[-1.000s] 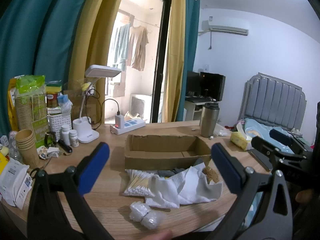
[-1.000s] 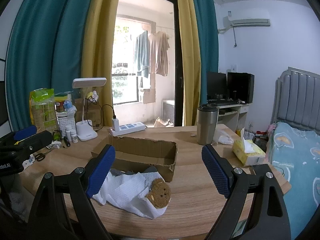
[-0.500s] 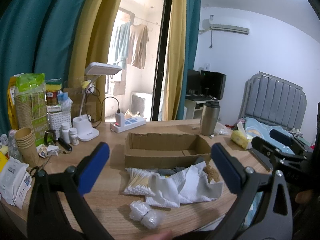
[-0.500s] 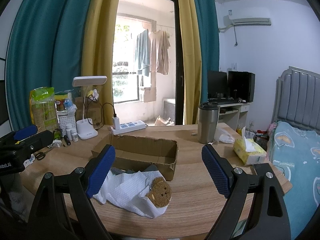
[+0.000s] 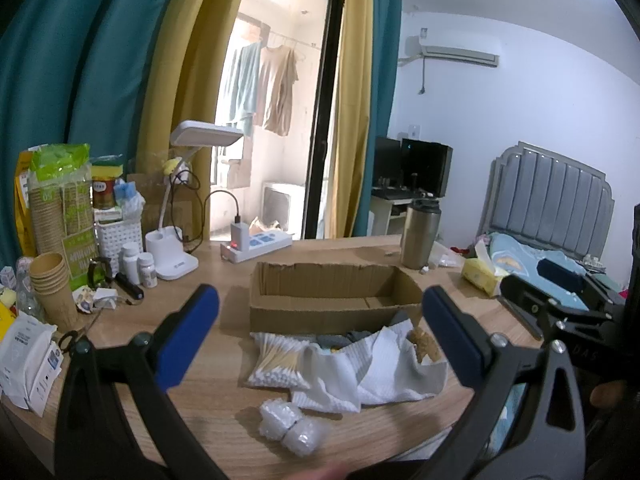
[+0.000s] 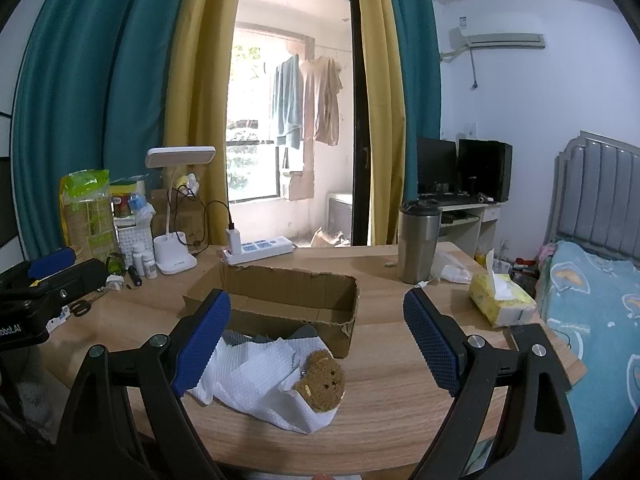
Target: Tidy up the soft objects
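Both my wrist cameras sit low at the near table [image 5: 224, 396] edge, facing far toward the balcony door [image 6: 292, 128]. Left view looks from the left, right view from the right, close in. Shared: cardboard box [image 5: 332, 296], white cloth [image 6: 256, 376], lamp [image 5: 200, 136], tumbler [image 6: 418, 240].

A tall steel lidded tumbler [image 6: 418, 240] is standing on the wooden desk [image 6: 384, 380] (far right), a white power strip [image 6: 260, 249] lying beside a white desk lamp [image 6: 174, 216].
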The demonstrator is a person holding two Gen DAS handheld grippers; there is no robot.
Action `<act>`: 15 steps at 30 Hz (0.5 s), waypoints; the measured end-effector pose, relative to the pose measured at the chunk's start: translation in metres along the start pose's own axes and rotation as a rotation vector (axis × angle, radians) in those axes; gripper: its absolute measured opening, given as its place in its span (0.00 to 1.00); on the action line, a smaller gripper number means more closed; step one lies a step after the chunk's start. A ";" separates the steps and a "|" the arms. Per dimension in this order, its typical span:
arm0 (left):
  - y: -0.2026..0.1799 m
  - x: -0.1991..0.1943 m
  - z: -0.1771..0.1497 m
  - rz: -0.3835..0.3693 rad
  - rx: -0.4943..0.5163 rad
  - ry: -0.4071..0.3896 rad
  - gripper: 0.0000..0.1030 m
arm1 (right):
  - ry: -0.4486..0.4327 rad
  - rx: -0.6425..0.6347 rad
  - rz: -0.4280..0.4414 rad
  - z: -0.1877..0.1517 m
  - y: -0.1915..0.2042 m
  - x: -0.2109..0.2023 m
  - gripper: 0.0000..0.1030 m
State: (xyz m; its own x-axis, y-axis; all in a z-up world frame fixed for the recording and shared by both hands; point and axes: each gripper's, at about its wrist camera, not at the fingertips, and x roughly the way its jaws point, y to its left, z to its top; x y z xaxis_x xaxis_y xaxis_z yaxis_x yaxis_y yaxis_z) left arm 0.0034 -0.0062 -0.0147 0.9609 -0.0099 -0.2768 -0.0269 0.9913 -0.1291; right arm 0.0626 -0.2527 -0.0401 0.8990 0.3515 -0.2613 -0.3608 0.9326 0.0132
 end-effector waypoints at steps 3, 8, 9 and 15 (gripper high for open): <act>0.000 0.002 -0.002 0.000 0.000 0.010 0.99 | 0.008 -0.002 0.002 -0.001 0.001 0.002 0.88; 0.001 0.010 -0.008 0.001 0.000 0.046 0.99 | 0.038 -0.005 0.007 -0.006 0.001 0.011 0.88; 0.001 0.013 -0.010 0.003 0.001 0.063 0.99 | 0.051 -0.003 0.007 -0.008 0.001 0.015 0.88; 0.008 0.033 -0.026 -0.001 -0.013 0.160 0.99 | 0.101 0.000 0.007 -0.020 -0.001 0.030 0.88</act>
State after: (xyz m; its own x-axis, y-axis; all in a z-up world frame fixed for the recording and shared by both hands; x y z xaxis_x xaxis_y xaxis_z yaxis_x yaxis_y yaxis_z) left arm 0.0280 -0.0023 -0.0493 0.9050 -0.0326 -0.4242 -0.0306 0.9895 -0.1413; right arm 0.0854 -0.2446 -0.0671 0.8670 0.3477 -0.3571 -0.3666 0.9302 0.0156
